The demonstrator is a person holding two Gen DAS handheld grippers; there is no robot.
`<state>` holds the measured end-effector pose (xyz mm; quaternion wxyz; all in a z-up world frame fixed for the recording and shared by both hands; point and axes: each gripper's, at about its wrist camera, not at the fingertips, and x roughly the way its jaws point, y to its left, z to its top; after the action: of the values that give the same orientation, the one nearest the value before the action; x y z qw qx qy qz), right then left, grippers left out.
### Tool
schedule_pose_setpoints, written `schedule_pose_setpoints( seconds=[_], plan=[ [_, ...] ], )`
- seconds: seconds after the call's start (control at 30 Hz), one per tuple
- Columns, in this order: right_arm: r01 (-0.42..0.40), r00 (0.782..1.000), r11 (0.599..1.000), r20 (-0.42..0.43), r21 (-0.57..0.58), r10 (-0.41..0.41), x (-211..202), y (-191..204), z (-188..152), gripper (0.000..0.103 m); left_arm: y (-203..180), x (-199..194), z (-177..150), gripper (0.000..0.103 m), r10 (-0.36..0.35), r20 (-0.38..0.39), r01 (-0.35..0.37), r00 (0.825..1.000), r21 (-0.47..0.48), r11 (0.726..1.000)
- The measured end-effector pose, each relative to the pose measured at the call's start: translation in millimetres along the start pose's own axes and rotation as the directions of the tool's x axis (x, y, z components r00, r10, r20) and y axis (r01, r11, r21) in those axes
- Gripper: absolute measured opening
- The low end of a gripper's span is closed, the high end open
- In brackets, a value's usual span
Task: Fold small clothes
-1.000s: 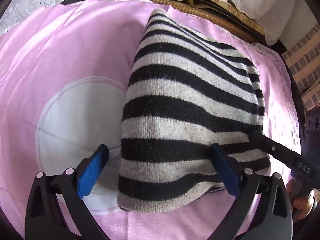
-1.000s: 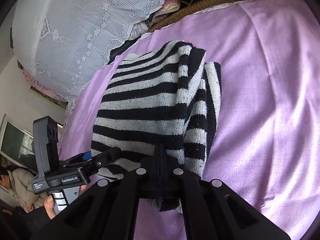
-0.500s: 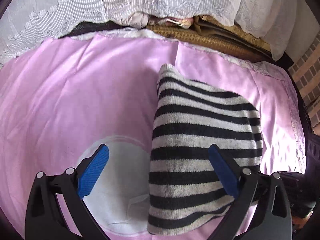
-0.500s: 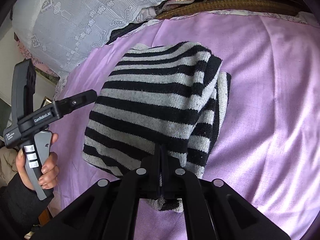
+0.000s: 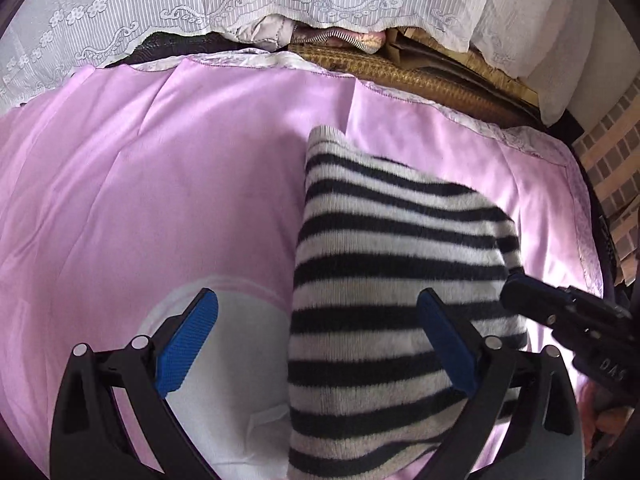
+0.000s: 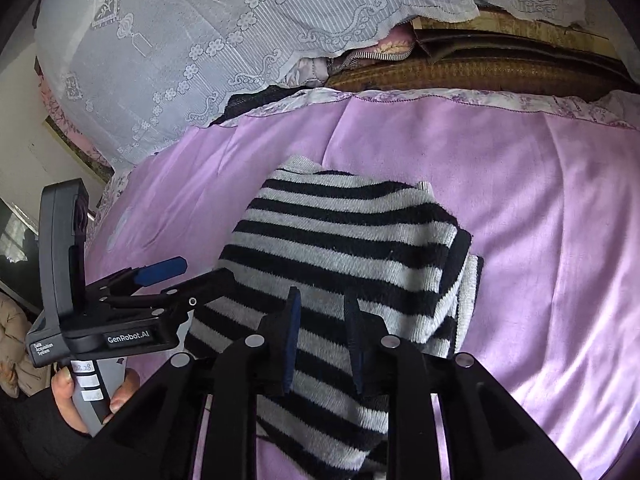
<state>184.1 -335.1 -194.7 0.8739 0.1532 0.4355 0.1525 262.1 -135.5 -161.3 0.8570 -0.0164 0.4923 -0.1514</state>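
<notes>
**Striped sweater folded on the pink bed, both tools above it**

A folded sweater [image 5: 396,300] with black and white stripes lies on a pink bedsheet [image 5: 160,200]. In the left wrist view it fills the lower right of the frame, and its near edge goes out at the bottom. A pale round print [image 5: 232,360] on the sheet is at the lower left, just beside the sweater. At the top of the frame hangs a white lace cloth [image 5: 240,0], and below it, upper right, is a brown woven mat [image 5: 420,80].

The left hand-held gripper [image 5: 316,344] is spread wide. Its blue pads [image 5: 186,344] stand well apart, one over the pale print and one over the sweater, and I see nothing pinched between them. In the right wrist view the same left hand-held gripper [image 6: 188,272] appears at the middle left, with a hand [image 6: 80,396] in a dark sleeve around its grey handle.

The right hand-held gripper [image 6: 322,340] has just been opening; its jaws now stand a little apart, at the bottom centre of the right wrist view. The sweater [image 6: 352,260] shows in the gap between them, but the pads do not press on it. In this view the sweater is a thick bundle in the centre, and on its right side the edges of the lower layers show. In the left wrist view, the right hand-held gripper [image 5: 516,284] enters from the right edge, its tip beside the sweater's right side.
</notes>
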Motion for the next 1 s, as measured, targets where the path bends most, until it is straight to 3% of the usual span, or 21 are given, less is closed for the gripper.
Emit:
schedule_pose_setpoints(
  seconds=[0.1,0.2,0.37,0.57,0.8,0.9,1.0],
  plan=[
    [0.011,1.000,1.000,0.002,0.012,-0.011,10,-4,2,0.023,0,15,7,0.097,0.023,-0.019,-0.023,1.000,0.003,1.000],
    [0.026,0.999,0.999,-0.027,0.041,-0.025,24,-16,-5,0.021,7,31,1,0.099,-0.004,-0.046,0.003,0.999,-0.020,1.000],
    [-0.041,0.999,0.995,-0.015,0.093,0.042,33,-36,-21,0.016,14,39,-9,0.099,-0.056,-0.041,0.053,0.998,-0.079,0.995],
    [-0.058,0.998,0.992,-0.014,0.110,0.060,34,-38,-22,0.016,17,45,-14,0.099,-0.086,-0.046,0.081,0.995,-0.110,0.991],
    [-0.015,0.999,0.994,-0.045,0.110,0.020,27,-27,-12,0.020,8,25,-13,0.099,-0.022,-0.049,0.020,0.999,-0.043,0.999],
    [-0.002,0.999,0.997,-0.033,0.078,0.005,20,-16,-8,0.030,6,15,-16,0.098,0.000,-0.040,-0.001,0.999,-0.023,1.000],
    [-0.005,1.000,0.999,-0.014,0.047,0.006,14,-2,0,0.033,5,7,-21,0.098,0.014,-0.034,-0.014,0.999,-0.006,1.000]
  ],
)
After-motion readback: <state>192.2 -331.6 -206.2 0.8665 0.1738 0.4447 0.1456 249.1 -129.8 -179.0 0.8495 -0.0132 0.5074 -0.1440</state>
